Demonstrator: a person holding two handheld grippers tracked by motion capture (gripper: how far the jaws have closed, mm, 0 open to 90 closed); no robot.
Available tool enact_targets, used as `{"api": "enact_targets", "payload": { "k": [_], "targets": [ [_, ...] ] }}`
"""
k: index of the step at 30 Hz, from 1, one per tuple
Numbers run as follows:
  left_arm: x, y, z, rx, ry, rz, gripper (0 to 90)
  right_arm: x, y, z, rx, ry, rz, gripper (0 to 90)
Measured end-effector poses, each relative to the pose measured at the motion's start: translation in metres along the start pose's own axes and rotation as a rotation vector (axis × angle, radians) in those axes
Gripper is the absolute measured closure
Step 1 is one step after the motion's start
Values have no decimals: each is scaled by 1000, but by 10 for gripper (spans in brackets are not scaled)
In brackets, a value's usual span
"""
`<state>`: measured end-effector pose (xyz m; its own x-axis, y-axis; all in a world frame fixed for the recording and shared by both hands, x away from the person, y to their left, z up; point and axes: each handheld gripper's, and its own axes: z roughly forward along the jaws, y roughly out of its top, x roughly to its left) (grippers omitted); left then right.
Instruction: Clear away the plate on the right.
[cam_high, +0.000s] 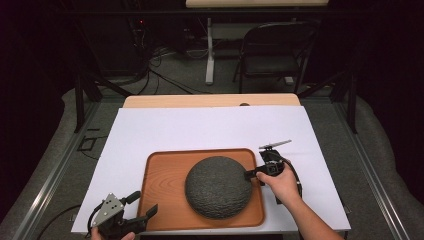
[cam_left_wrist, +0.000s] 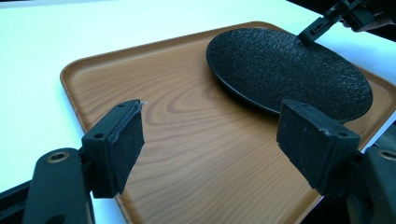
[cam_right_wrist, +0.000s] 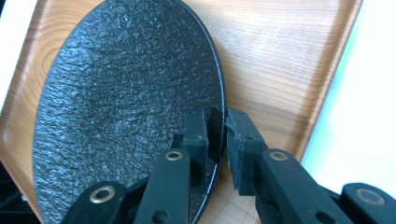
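A dark, rough-textured round plate (cam_high: 218, 187) (cam_left_wrist: 280, 65) (cam_right_wrist: 126, 102) lies in a brown wooden tray (cam_high: 160, 180) (cam_left_wrist: 187, 140) (cam_right_wrist: 280, 56). My right gripper (cam_high: 248, 174) (cam_right_wrist: 223, 126) comes in from the tray's right side. Its jaws stand close together, one pad over the plate's rim and the other outside it, clasping the edge. My left gripper (cam_high: 144, 204) (cam_left_wrist: 219, 135) hovers at the tray's near left corner. It is open wide, with bare tray wood between its pads (cam_left_wrist: 123, 140).
The tray sits on a white sheet (cam_high: 210, 125) that covers a wooden table (cam_high: 210, 100). Beyond the table stand a dark folding chair (cam_high: 280, 50) and a white table leg (cam_high: 210, 55), with cables on the floor.
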<state>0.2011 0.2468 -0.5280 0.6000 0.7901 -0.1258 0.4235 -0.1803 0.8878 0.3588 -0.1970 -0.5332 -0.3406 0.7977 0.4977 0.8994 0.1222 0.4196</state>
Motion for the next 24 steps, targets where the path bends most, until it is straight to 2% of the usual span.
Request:
{"api": "enact_targets", "payload": {
  "k": [4, 9, 12, 19, 21, 24],
  "targets": [
    [0, 0, 0, -1, -2, 0, 230, 1, -1, 0, -4, -1, 9, 790],
    [0, 0, 0, -2, -3, -3, 230, 0, -2, 0, -10, -1, -9, 779],
    [0, 0, 0, -3, -4, -5, 230, 2, -3, -1, -24, -9, -17, 720],
    [0, -1, 0, -3, -13, -13, 230, 4, -13, -14, -126, -25, -53, 586],
    [-1, -1, 0, -6, -19, -10, 230, 4, -20, -18, -167, -30, -71, 574],
    [-3, -1, 2, -5, -22, -13, 230, 4, -33, -25, -236, -63, -127, 535]
  ]
}}
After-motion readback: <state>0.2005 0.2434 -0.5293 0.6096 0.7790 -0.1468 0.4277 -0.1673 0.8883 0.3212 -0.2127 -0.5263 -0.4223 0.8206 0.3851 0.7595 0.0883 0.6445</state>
